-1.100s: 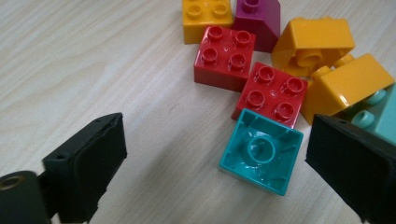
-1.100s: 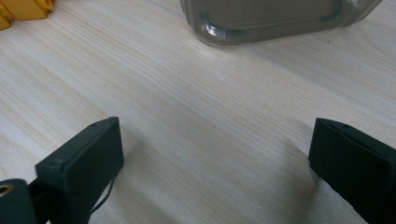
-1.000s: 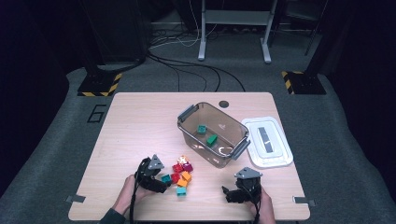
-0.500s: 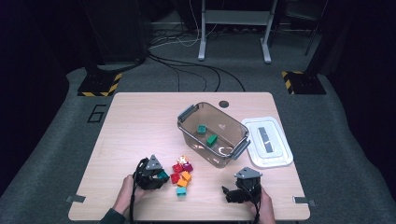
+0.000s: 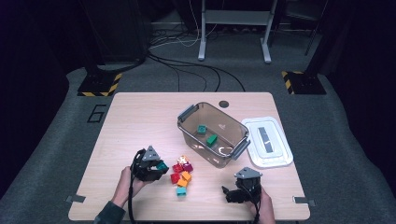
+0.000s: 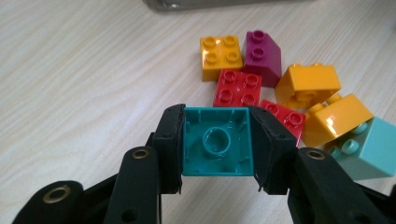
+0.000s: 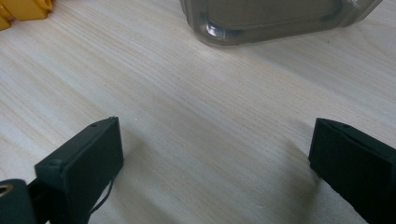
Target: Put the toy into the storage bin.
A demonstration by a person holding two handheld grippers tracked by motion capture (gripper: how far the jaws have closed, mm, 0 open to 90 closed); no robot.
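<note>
On the pale wooden table (image 5: 140, 121), the left tool (image 5: 156, 167) gripped a teal brick (image 6: 217, 141) between its two black jaws, which had just closed on it; in the left gripper view the brick sat squarely between the pads, its hollow underside facing the camera. That tool and its brick stood just left of a loose pile of bricks (image 5: 182, 175), which itself lay near the front-left corner of the clear plastic bin (image 5: 187, 133). In the pile were a yellow brick (image 6: 221, 55), a purple brick (image 6: 263, 51), a red brick (image 6: 237, 88), two orange bricks (image 6: 334, 116) and a pale turquoise brick (image 6: 373, 147). Inside the bin lay two green bricks (image 5: 207, 134). In front of the bin's right end, the right tool (image 5: 236, 192) rested over bare table with its jaws spread wide apart and nothing between them. Just right of the bin lay its white lid (image 5: 267, 142), flat on the table.
</note>
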